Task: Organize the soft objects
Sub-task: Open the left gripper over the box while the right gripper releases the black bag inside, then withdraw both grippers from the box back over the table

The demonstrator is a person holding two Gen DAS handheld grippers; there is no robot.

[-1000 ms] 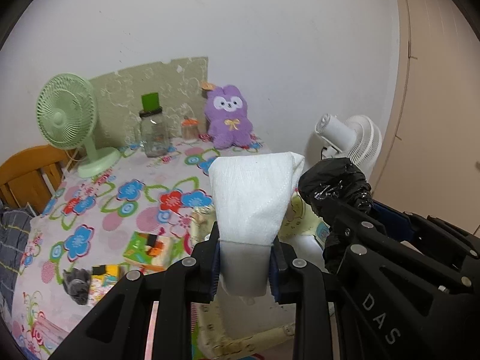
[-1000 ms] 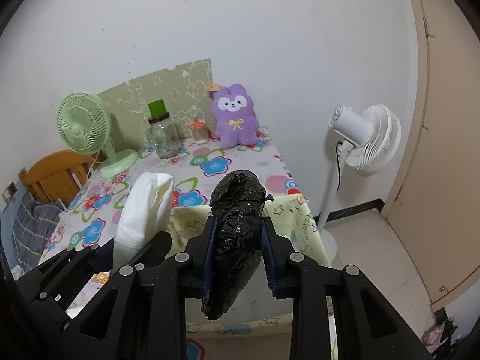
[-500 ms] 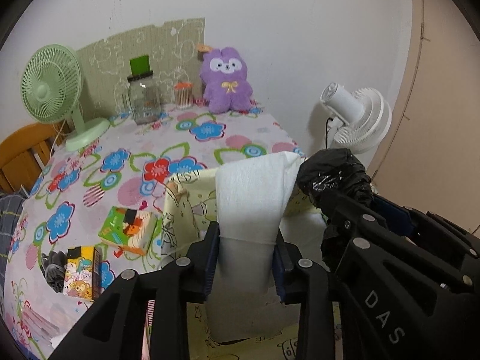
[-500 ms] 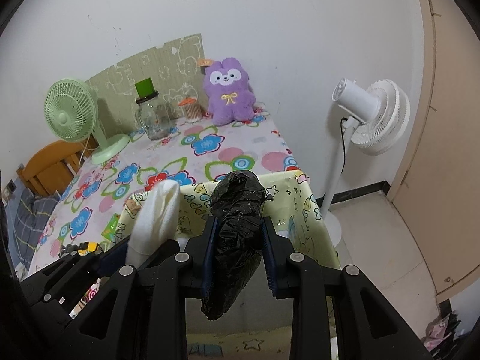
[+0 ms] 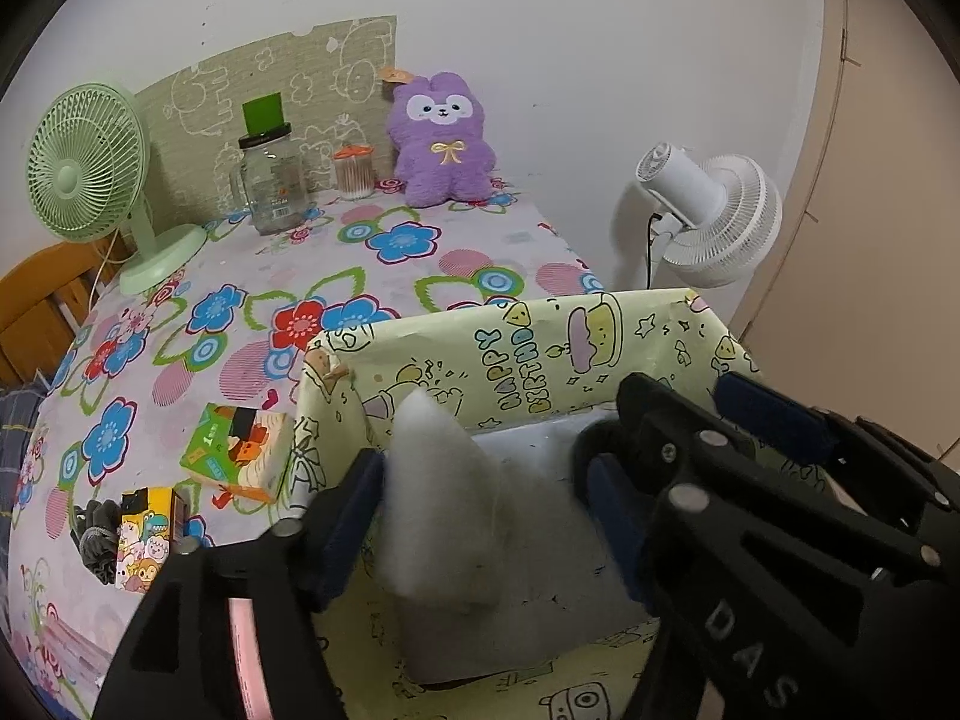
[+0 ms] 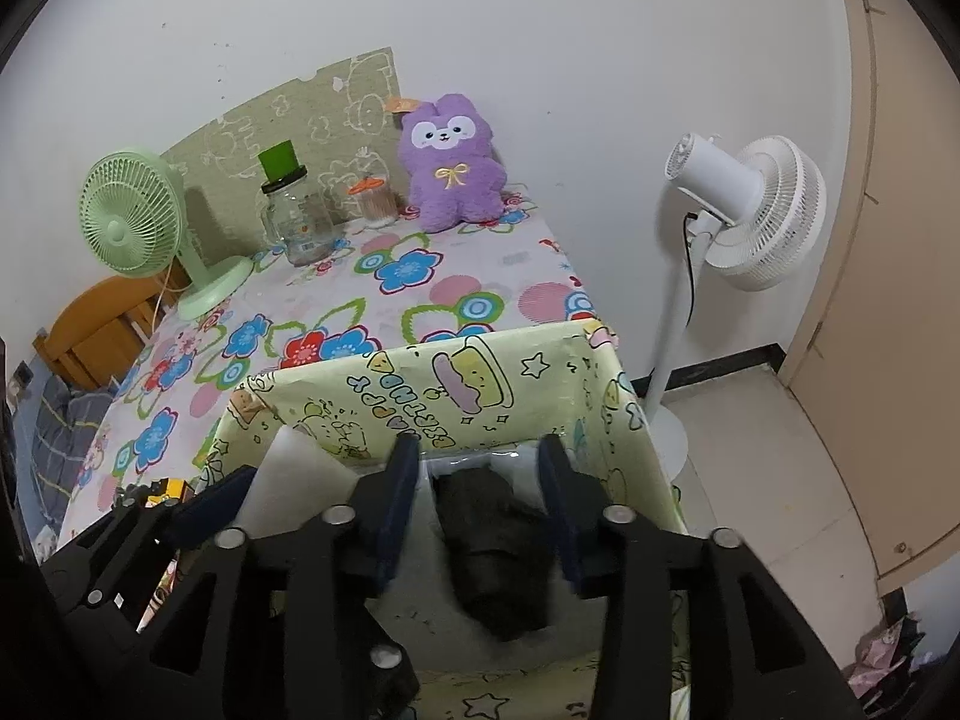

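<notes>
My left claw (image 5: pixel 480 516) and my right claw (image 6: pixel 477 501) are both down inside the yellow box (image 5: pixel 540 354), and both are opening. The white soft cloth (image 5: pixel 438 510) sits between my left fingers, no longer squeezed. The black soft bundle (image 6: pixel 495 546) lies loose between my right fingers. I think both are as good as put away. The purple bunny (image 5: pixel 441 141) sits at the back of the worktop (image 5: pixel 384 276), maybe next.

Left gripper (image 5: pixel 480 516), jaws opening, above a yellow birthday-print box (image 5: pixel 540 348); a white cloth (image 5: pixel 444 504) lies between them, blurred. Right gripper (image 5: pixel 672 420) alongside. Beyond: flowered table (image 5: pixel 300 276), purple plush (image 5: pixel 441 141), green fan (image 5: pixel 90 156).
</notes>
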